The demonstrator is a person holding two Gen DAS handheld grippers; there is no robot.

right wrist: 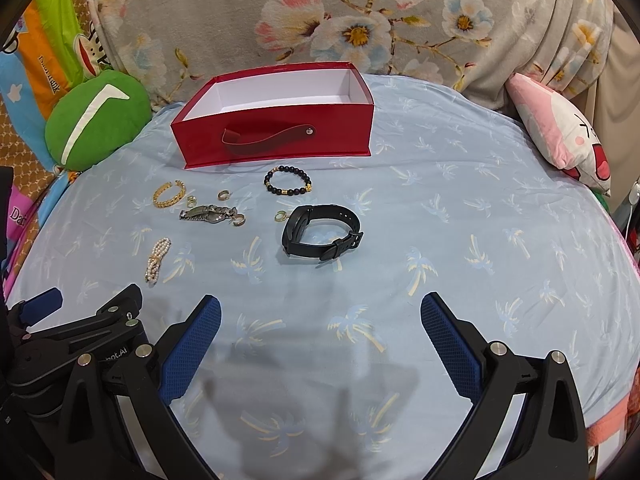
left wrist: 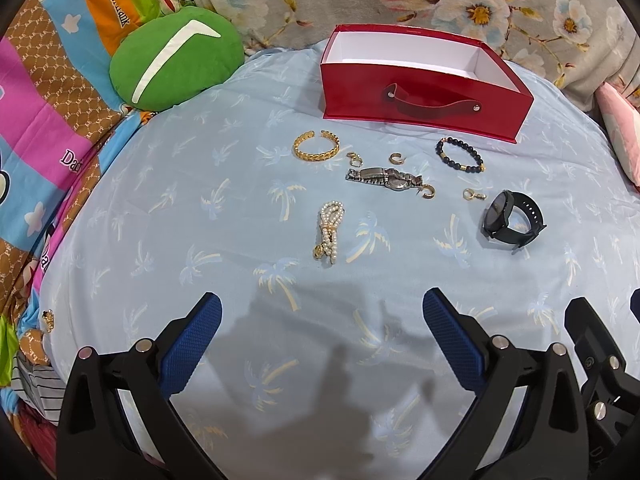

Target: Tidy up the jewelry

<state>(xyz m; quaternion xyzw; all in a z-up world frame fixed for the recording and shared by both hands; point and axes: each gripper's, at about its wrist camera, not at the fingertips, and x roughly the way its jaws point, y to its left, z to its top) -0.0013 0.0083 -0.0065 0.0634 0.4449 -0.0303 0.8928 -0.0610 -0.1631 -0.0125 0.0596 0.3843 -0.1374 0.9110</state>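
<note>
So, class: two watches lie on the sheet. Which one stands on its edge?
The black watch: its closed strap loop props it up, while the silver metal watch lies flat.

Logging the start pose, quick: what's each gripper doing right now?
Left gripper: open, holding nothing.
Right gripper: open, holding nothing.

Near half of the pale blue palm-print bedsheet bare, open to approach; scattered row ahead: white pearl bracelet, silver metal link watch, black strap smartwatch, black beaded bracelet, gold braided cuff bangle; open-topped red cardboard box with strap handle blocks the far side; round green plush cushion at far left; pink plush pillow at far right.
</note>
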